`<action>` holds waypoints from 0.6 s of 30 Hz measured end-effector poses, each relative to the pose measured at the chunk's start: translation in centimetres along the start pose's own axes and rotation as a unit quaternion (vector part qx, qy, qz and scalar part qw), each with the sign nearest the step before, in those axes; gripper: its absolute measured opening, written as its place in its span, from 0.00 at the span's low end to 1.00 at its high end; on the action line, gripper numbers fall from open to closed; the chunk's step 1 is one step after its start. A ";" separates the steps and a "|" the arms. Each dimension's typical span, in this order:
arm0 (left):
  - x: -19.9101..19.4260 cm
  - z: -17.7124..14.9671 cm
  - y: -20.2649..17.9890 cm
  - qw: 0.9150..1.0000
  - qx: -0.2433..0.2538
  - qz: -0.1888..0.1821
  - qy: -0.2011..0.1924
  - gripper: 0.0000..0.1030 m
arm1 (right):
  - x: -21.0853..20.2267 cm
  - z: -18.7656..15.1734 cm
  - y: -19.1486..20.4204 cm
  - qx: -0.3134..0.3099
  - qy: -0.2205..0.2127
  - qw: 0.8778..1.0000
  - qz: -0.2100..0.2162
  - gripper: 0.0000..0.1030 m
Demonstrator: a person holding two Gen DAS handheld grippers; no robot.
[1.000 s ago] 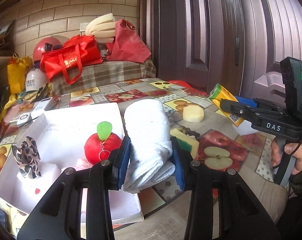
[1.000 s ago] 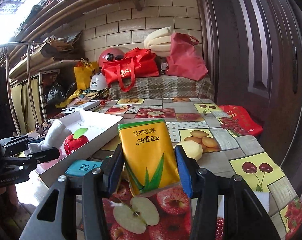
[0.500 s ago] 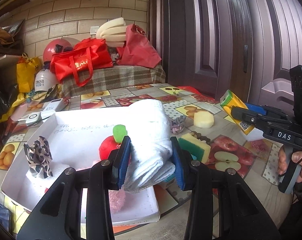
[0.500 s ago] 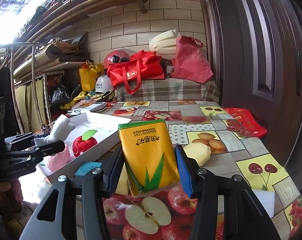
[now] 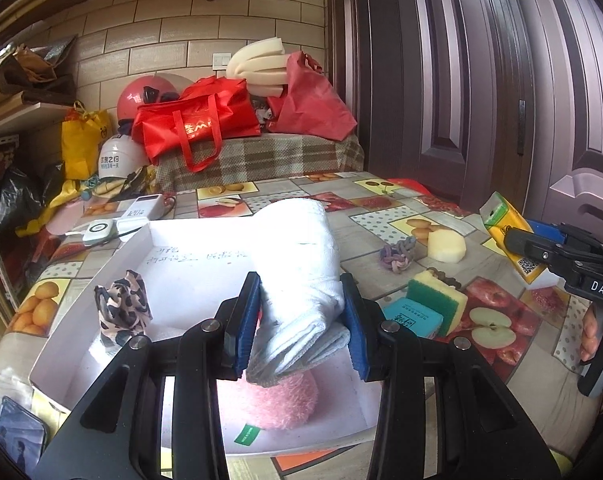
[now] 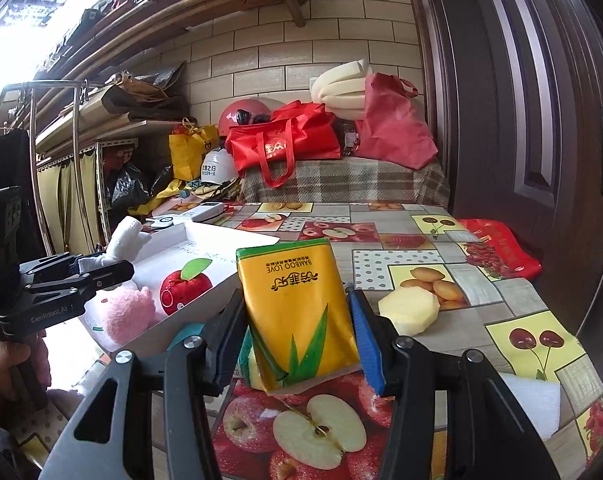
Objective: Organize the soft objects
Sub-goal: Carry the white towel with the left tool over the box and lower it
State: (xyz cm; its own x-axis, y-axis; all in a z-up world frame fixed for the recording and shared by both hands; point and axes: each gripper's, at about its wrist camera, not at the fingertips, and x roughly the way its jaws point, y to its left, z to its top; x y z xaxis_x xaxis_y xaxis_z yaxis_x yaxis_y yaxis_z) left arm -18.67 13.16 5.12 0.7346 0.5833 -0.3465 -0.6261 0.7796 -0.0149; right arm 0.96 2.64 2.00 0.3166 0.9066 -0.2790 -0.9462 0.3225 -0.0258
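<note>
- The left gripper (image 5: pixel 299 322) is held over the near end of the white box (image 5: pixel 113 254), level and pointing toward the far brick wall, its two blue pads clamped on the sides of one rolled white towel (image 5: pixel 301 256).
- The towel sticks forward and upward out of the jaws, its folded end hanging just above one pink plush (image 5: pixel 275 398) that lies at the box's near edge.
- From the right wrist view the left gripper (image 6: pixel 101 268) shows side-on at the box's near left corner, with the person's left hand (image 6: pixel 9 364) wrapped round its handle.
- The right gripper (image 6: pixel 297 320) hovers above the table's near right part, both pads pressed against one yellow tissue pack (image 6: pixel 299 312), which stands upright and slightly tilted between them.
- Its handle is gripped by the right hand (image 5: pixel 601 336) at the table's right edge.
- In the box I count three soft things: the pink plush, one red apple plush (image 6: pixel 185 290) beside it, and one leopard-print scrunchie (image 5: pixel 121 308) toward the left wall.
- On the tablecloth (image 6: pixel 421 240), right of the box: one green-and-yellow sponge (image 5: pixel 437 296) touching one teal pack (image 5: pixel 415 316), one knotted pastel hair tie (image 5: pixel 397 254), and one pale yellow sponge block (image 6: pixel 409 308), each of the last two lying apart.
- One red bag (image 6: pixel 497 248) lies flat at the table's far right edge.
</note>
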 end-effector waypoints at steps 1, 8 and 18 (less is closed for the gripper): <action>0.0 0.0 0.3 1.000 -0.002 0.002 0.000 0.37 | 0.1 0.0 0.1 -0.001 0.001 1.000 0.001 0.49; 0.0 -0.1 2.6 1.000 -0.020 0.020 0.006 0.37 | 0.3 0.0 0.9 -0.007 0.006 1.000 0.009 0.49; 0.0 -0.3 5.2 0.998 -0.041 0.045 0.010 0.37 | 0.8 0.1 1.8 -0.010 0.014 1.000 0.020 0.49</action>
State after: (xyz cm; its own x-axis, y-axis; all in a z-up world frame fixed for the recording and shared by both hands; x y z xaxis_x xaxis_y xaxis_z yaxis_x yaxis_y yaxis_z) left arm -21.99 17.16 4.78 0.6694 0.6453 -0.3681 -0.7093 0.7024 -0.0586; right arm -0.47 4.01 1.81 0.2774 0.9103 -0.3072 -0.9591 0.2809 -0.0339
